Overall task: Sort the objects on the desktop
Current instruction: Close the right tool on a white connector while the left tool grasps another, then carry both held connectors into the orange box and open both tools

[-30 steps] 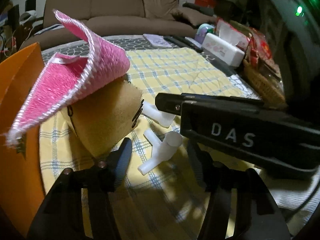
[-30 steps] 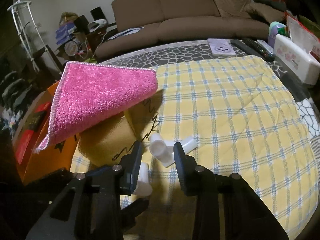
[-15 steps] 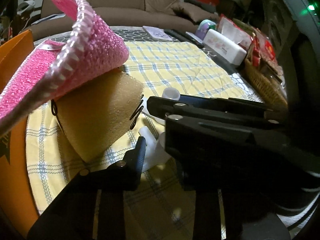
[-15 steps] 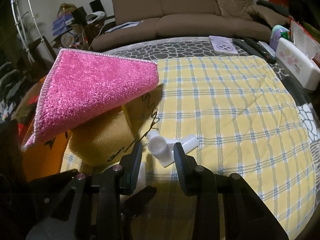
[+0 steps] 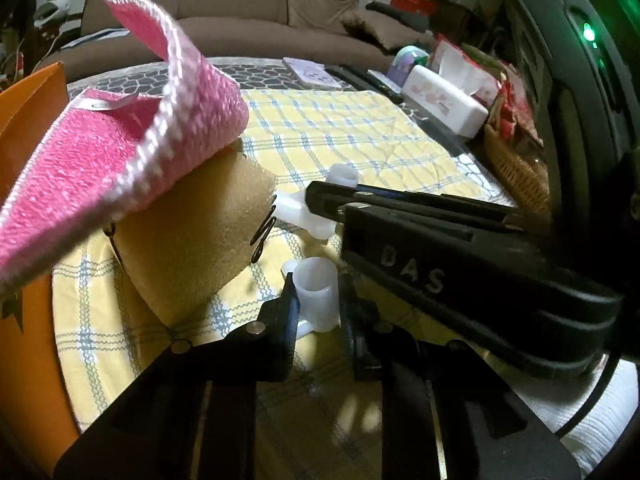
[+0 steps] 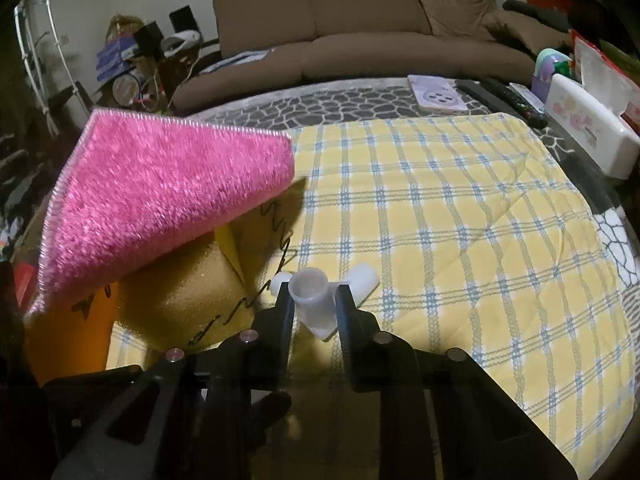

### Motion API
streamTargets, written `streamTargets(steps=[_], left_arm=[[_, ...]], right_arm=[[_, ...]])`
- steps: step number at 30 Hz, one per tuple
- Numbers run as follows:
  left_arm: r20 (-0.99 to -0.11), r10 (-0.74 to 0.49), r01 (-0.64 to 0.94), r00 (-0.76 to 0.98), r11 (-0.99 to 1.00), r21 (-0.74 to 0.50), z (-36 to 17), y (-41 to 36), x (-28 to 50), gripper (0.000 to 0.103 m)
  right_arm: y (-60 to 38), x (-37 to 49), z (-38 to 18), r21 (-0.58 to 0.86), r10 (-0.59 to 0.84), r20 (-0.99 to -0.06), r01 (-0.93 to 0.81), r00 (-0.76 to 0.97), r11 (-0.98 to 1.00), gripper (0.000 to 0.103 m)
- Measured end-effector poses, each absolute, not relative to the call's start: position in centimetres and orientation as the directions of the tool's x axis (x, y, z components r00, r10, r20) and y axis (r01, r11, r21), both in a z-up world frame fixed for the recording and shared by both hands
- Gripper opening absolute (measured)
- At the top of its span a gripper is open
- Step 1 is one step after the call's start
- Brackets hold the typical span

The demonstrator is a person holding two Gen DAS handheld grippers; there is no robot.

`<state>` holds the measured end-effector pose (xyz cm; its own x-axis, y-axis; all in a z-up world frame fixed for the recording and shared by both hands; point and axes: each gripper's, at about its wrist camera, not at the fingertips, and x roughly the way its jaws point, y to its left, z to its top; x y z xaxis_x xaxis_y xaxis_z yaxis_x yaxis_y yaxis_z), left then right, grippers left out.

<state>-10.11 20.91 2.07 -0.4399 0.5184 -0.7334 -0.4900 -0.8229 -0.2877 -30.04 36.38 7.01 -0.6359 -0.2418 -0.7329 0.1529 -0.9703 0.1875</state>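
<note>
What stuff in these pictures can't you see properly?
Sponge: both views, the pink cloth covers its top.
Orange box: left view, cut off by the edge; inside hidden.
Right fitting: right view, the right gripper, shut on it, covers its sides.
Left fitting: left view, the left gripper, jaws closing on it, covers its sides.
Remotes: right view, buttons too small.

Pink cloth (image 6: 160,200) hides the sponge's (image 6: 180,300) top; orange box (image 5: 24,240) cut off at the frame's left
</note>
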Motion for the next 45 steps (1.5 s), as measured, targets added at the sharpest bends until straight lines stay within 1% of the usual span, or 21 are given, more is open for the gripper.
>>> streamTargets(steps=[1,8,12,20,25,30,35,41,45], left_arm=[[-0.731,0.522,-0.490,-0.440,-0.821,-0.291,2.2,20.8,-10.0,0.018],[-0.707,0.551,-0.489,-0.444,-0.810,-0.325,4.1,19.6,-8.6,0.018],[-0.695,0.562,-0.491,-0.448,-0.804,-0.334,5.7,18.7,-7.7,0.018],[-0.670,0.557,-0.511,-0.492,-0.807,-0.295,10.1,15.6,-4.9,0.017],[-0.657,0.534,-0.506,-0.533,-0.823,-0.258,13.0,12.3,-3.6,0.017],[-0.647,0.495,-0.478,-0.580,-0.850,-0.221,15.3,8.1,-3.0,0.018],[-0.651,0.463,-0.425,-0.602,-0.875,-0.229,15.4,4.5,-3.4,0.017],[-0.661,0.447,-0.371,-0.603,-0.890,-0.263,13.3,0.8,-3.4,0.018],[-0.675,0.433,-0.349,-0.597,-0.898,-0.268,12.1,-0.3,-4.1,0.018]], right_arm=[[36.5,-29.9,7.2,0.192,-0.243,-0.730,0.151,-0.638,-0.970,0.017],[38.1,-28.7,9.2,0.228,-0.262,-0.701,0.139,-0.663,-0.964,0.017],[39.4,-27.6,10.1,0.285,-0.292,-0.680,0.125,-0.672,-0.950,0.017],[39.6,-24.5,13.8,0.366,-0.352,-0.620,0.138,-0.701,-0.920,0.017],[37.9,-22.6,16.1,0.415,-0.415,-0.569,0.189,-0.710,-0.890,0.017],[34.5,-21.3,17.9,0.416,-0.468,-0.539,0.262,-0.701,-0.871,0.017],[30.2,-20.7,18.8,0.396,-0.514,-0.531,0.339,-0.674,-0.853,0.017],[24.7,-20.7,18.5,0.362,-0.559,-0.553,0.427,-0.617,-0.829,0.017],[21.8,-20.9,18.0,0.340,-0.575,-0.571,0.469,-0.586,-0.815,0.017]])
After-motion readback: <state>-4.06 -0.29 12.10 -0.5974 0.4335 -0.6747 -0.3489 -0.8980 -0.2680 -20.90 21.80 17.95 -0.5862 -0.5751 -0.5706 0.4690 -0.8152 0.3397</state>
